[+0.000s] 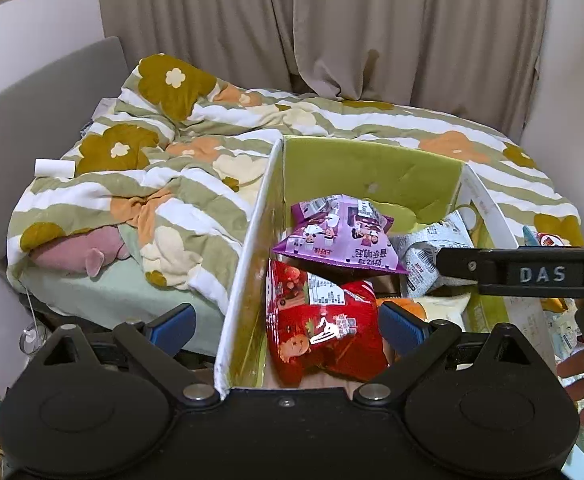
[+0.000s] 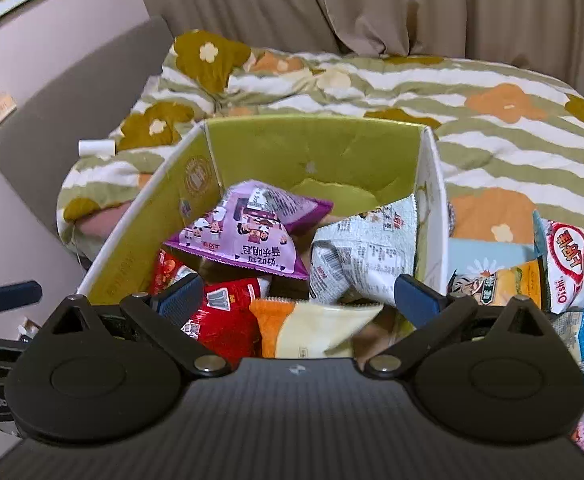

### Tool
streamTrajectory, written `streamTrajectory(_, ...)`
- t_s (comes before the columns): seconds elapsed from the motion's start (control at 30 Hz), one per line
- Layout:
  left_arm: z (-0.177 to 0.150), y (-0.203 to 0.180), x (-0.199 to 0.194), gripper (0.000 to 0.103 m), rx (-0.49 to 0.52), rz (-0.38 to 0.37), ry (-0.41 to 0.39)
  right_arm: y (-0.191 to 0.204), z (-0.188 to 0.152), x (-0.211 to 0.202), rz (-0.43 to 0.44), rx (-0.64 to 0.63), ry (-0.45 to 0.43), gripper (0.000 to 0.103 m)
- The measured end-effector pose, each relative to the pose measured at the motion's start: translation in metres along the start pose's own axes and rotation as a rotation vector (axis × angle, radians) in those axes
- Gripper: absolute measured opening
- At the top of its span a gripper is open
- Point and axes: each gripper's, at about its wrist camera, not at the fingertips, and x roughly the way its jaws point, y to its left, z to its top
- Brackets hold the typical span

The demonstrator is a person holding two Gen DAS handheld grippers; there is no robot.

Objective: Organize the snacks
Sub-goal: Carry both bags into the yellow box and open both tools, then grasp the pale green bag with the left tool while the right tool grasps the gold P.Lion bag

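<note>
My right gripper [image 2: 298,300] has its two blue fingers [image 2: 180,294] spread wide apart. Nothing is pinched between them. It hangs over the box [image 2: 132,248], and under the gap I see an orange and cream bag [image 2: 316,330] lying loose.

My left gripper [image 1: 286,324] is wide open too. Its blue fingers [image 1: 172,326] stand on both sides of the box's left wall [image 1: 248,252], one outside and one inside. The red bag [image 1: 324,328] sits in the gap between them, but I cannot tell if a finger touches it. The fingers do not squeeze it.

The box is green inside and white outside, and it stands next to the bed. It is quite full of snacks. The purple bag [image 2: 248,236] lies on top, toward the far wall. The white bag with newspaper print [image 2: 366,256] leans on the right wall. The red bag is low on the left side, partly under the purple one.

More snack bags [image 2: 568,268] lie in a pile outside the box, on its right side. One of them is white with a red circle.
</note>
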Motion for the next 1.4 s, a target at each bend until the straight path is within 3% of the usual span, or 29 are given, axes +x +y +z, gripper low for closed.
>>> streamTrajectory(0.23, 0.0, -0.005, -0.013, 0.1, 0.01, -0.008, -0.038, -0.003, -0.006, -0.023, 0.051, 0.011, -0.113, 0.103)
streamTrajectory(0.47, 0.005, -0.014, -0.031, 0.1, 0.042, -0.057, -0.083, -0.004, -0.002, -0.046, 0.069, 0.044, -0.092, 0.103)
streamTrajectory(0.77, 0.002, -0.047, -0.05, 0.1, 0.125, -0.218, -0.131, -0.021, -0.02, -0.104, -0.079, 0.093, -0.134, 0.103)
streamTrajectory(1.2, -0.033, -0.152, -0.062, 0.1, 0.251, -0.364, -0.087, -0.115, -0.068, -0.184, -0.259, 0.219, -0.19, 0.103)
streamTrajectory(1.4, -0.051, -0.216, -0.062, 0.1, 0.25, -0.374, -0.027, -0.177, -0.087, -0.202, -0.264, 0.253, -0.157, 0.103)
